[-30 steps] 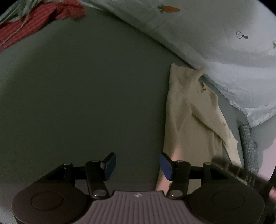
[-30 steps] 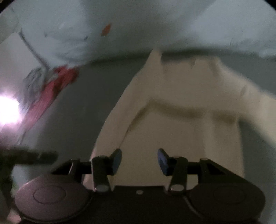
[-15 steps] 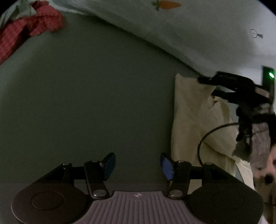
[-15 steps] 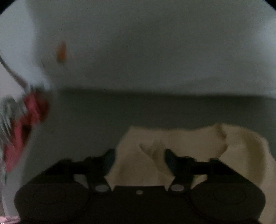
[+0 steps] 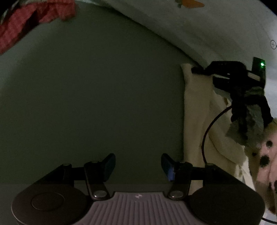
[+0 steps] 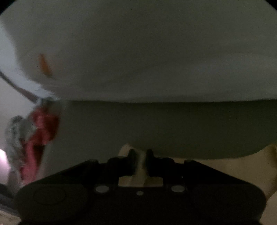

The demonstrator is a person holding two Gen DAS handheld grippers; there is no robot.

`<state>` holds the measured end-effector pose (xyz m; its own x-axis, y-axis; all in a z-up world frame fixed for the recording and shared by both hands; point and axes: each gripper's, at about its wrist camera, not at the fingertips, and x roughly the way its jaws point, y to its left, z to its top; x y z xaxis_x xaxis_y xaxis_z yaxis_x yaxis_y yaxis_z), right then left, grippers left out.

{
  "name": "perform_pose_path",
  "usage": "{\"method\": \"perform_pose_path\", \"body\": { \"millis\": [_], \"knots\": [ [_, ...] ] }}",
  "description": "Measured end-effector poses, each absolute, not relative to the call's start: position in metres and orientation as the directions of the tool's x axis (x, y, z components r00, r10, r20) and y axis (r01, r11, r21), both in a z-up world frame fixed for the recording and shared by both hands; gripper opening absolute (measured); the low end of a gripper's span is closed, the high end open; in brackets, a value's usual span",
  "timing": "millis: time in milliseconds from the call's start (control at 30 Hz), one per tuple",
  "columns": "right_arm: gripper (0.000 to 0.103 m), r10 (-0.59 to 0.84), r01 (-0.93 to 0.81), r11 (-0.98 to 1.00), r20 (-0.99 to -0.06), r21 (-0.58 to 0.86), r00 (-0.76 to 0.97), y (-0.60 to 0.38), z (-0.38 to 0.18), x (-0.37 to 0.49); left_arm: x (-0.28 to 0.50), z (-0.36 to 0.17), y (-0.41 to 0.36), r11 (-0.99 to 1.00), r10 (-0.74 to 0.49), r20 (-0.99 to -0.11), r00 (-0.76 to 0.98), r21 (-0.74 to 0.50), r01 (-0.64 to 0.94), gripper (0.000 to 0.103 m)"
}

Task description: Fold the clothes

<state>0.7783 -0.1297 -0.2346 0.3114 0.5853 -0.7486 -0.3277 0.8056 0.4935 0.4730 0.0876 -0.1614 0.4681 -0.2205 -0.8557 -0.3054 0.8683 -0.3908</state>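
The right gripper (image 6: pixel 139 156) is closing on the cream fabric garment (image 6: pixel 140 166) near the pale patterned quilt's edge (image 6: pixel 138 69); the left gripper (image 5: pixel 137 164) hangs released over the grey-green bedsheet (image 5: pixel 86 95).

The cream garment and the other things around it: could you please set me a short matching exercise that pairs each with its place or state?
Things:
1. cream garment
2. red cloth
3. left gripper
4. right gripper

Places or states:
A. bunched in the far left corner of the green surface
B. jaws apart over bare green surface, nothing between them
C. lying along the right side, beside the white carrot-print bedding
D. jaws closing, a fold of cream fabric between them

Pairs: 1-C, 2-A, 3-B, 4-D
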Motion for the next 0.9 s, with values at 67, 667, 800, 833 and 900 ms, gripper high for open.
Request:
{"method": "perform_pose_path", "body": {
  "millis": [67, 667, 800, 833, 900],
  "knots": [
    [0.051, 0.559, -0.316, 0.827, -0.745, 0.465, 0.366, -0.134, -0.221, 0.774, 0.474, -0.159, 0.085, 0.878, -0.2, -0.857, 0.476, -0.372, -0.301, 0.064],
    [0.028, 0.569, -0.193, 0.82, -0.803, 0.539, 0.177, -0.228, -0.182, 0.392, 0.401, -0.158, 0.029, 0.922, -0.26, -0.863, 0.432, -0.356, -0.155, 0.064],
    [0.045, 0.582, -0.219, 0.81, -0.791, 0.544, 0.188, -0.216, -0.179, 0.353, 0.376, -0.161, 0.019, 0.924, -0.279, -0.871, 0.404, -0.358, -0.134, 0.064],
    [0.042, 0.563, -0.234, 0.822, -0.8, 0.518, 0.207, -0.21, -0.176, 0.349, 0.371, -0.162, 0.018, 0.926, -0.28, -0.874, 0.397, -0.355, -0.13, 0.064],
    [0.029, 0.509, -0.334, 0.84, -0.835, 0.428, 0.209, -0.19, -0.173, 0.342, 0.359, -0.161, 0.016, 0.924, -0.285, -0.877, 0.388, -0.358, -0.131, 0.064]
  ]
}}
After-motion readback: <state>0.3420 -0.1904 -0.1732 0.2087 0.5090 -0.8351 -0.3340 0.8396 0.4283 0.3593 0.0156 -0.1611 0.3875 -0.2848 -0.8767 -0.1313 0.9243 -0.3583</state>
